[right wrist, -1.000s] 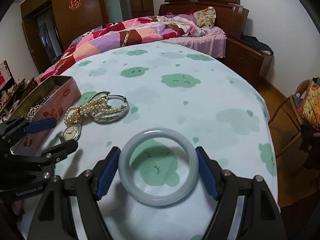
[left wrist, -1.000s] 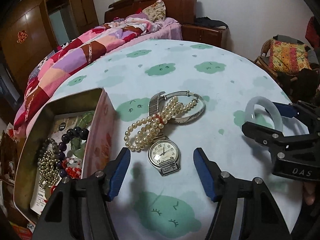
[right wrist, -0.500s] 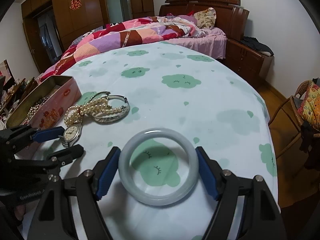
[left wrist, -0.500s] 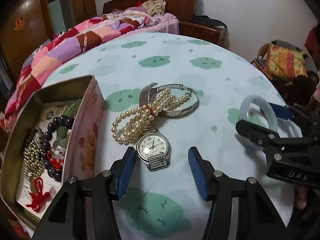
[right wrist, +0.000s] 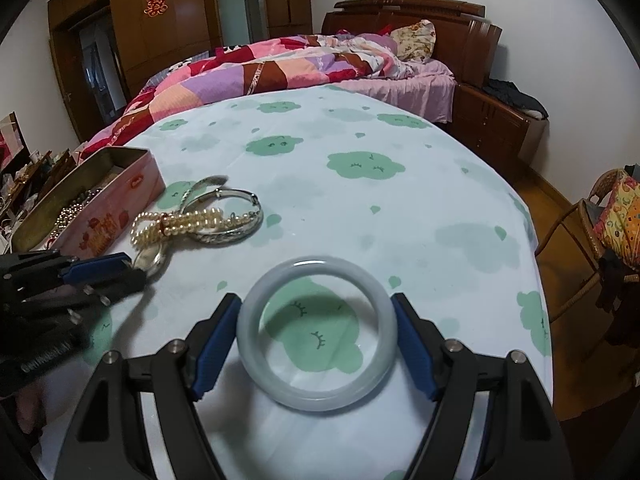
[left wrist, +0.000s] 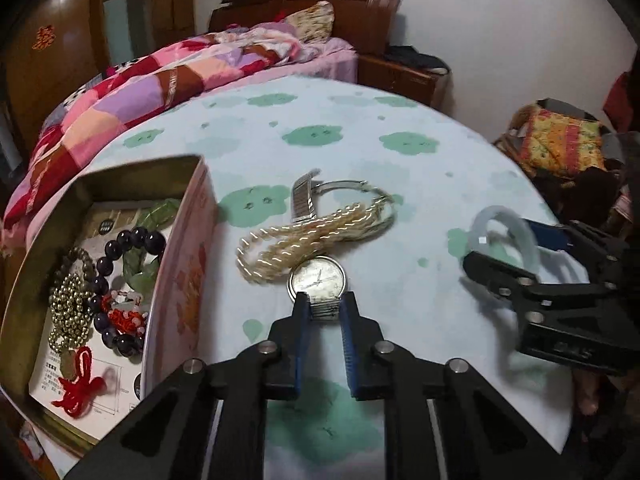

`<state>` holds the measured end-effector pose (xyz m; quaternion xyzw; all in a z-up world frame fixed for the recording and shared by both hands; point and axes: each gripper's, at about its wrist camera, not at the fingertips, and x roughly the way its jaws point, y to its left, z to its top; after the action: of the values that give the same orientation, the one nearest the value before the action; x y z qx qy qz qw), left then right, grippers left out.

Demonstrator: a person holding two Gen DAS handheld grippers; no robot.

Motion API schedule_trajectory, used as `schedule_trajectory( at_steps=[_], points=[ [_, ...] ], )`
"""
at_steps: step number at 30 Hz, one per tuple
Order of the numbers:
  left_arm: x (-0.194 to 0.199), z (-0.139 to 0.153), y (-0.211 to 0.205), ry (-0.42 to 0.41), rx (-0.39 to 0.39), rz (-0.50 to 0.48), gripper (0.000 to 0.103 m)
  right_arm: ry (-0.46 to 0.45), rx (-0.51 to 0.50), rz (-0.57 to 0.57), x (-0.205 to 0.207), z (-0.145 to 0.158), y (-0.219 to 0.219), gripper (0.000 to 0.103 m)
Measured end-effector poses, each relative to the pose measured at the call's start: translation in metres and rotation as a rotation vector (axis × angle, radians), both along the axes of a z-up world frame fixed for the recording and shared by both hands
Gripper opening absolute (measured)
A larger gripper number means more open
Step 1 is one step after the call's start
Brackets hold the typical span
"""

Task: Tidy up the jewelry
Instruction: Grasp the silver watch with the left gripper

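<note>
My left gripper [left wrist: 323, 307] is shut on the metal strap of a wristwatch [left wrist: 318, 280] that lies on the table. A pearl bracelet [left wrist: 304, 244] and a silver bangle [left wrist: 360, 192] lie just beyond the watch. My right gripper [right wrist: 316, 322] is shut on a pale jade bangle [right wrist: 317, 334], held a little above the cloth; the bangle also shows in the left wrist view [left wrist: 502, 226]. A pink tin box [left wrist: 192, 264] stands at the left, open, with several bead bracelets inside.
The round table has a light cloth with green clouds [right wrist: 360, 168]. A bed with a patchwork quilt [right wrist: 280, 68] lies behind. A wicker chair with a bright cushion [right wrist: 616, 216] stands at the right. Cluttered shelves [right wrist: 24, 176] are at the far left.
My left gripper has moved forward to the watch and closed on its strap. The right gripper still holds the jade bangle in the same place.
</note>
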<state>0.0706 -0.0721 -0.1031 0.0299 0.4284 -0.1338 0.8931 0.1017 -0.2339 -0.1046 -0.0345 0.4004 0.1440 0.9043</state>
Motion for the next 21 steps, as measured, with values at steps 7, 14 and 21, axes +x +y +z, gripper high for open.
schedule_trajectory(
  at_steps=[7,14,21],
  points=[
    [-0.005,0.002,0.005,0.005,-0.017,-0.008,0.015,0.003,0.005,0.014,-0.002,0.000,0.003,0.077],
    [-0.014,0.025,0.014,-0.045,-0.056,-0.012,0.015,0.008,0.022,0.032,-0.004,0.001,0.007,0.077],
    [-0.023,0.054,0.021,-0.099,-0.099,-0.026,0.014,-0.021,0.044,0.080,-0.014,0.018,0.021,0.077]
  ],
)
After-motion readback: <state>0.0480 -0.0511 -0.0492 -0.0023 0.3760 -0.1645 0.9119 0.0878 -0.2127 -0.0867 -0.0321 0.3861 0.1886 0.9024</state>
